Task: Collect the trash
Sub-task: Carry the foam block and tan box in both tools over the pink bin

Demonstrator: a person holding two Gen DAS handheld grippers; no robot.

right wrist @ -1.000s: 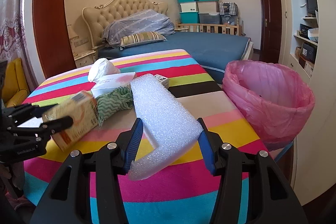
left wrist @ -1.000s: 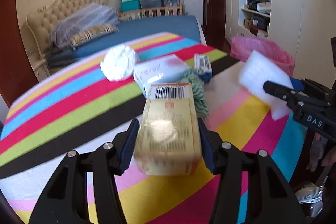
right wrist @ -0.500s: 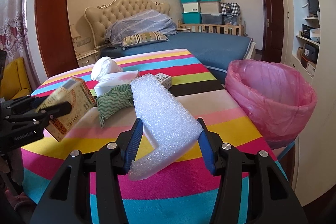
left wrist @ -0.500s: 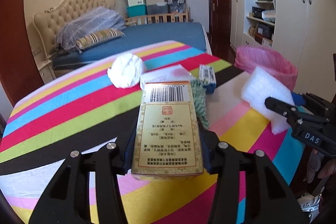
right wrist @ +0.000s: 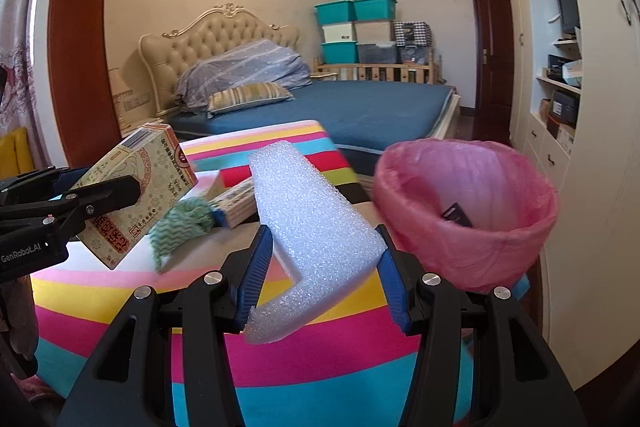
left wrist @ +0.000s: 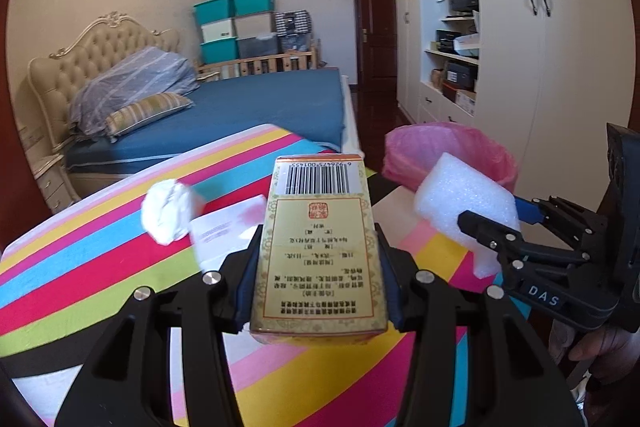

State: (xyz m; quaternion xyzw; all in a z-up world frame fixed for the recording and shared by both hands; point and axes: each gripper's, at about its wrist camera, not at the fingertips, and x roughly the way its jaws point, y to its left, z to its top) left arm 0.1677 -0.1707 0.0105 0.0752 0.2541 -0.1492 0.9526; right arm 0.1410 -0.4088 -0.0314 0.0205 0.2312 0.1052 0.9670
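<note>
Change: a second ago the yellow box (left wrist: 320, 243) lay low over the striped cloth; it now rides higher in the left gripper (left wrist: 318, 275), barcode end tipped up, and the bed and ceiling fill more of that view. The foam block (right wrist: 312, 227) has drifted closer to the pink-lined bin (right wrist: 472, 223).
Left gripper: clamped on the yellow box, both blue pads pressed flat against its long sides; the box is clear of the table.
Right gripper (right wrist: 324, 271): closed on the white foam block, a pad on each flank, the block jutting forward and upward past the fingertips.
Foam block: in the air above the table's right edge, just beside the bin's rim.
Pink-lined bin: stands off the table's right edge, mouth open, a small dark item (right wrist: 458, 215) lying inside.
Table (left wrist: 100, 267): covered in a bright striped cloth.
Left on the table: a crumpled white tissue (left wrist: 166, 211) toward the far left; a white carton (left wrist: 224, 231) next to it; a green patterned cloth (right wrist: 180, 227) and a small blue-and-white box (right wrist: 236, 203) near the middle.
Person: fingers (left wrist: 600, 347) wrapped on the right gripper's handle, at the lower right of the left view.
</note>
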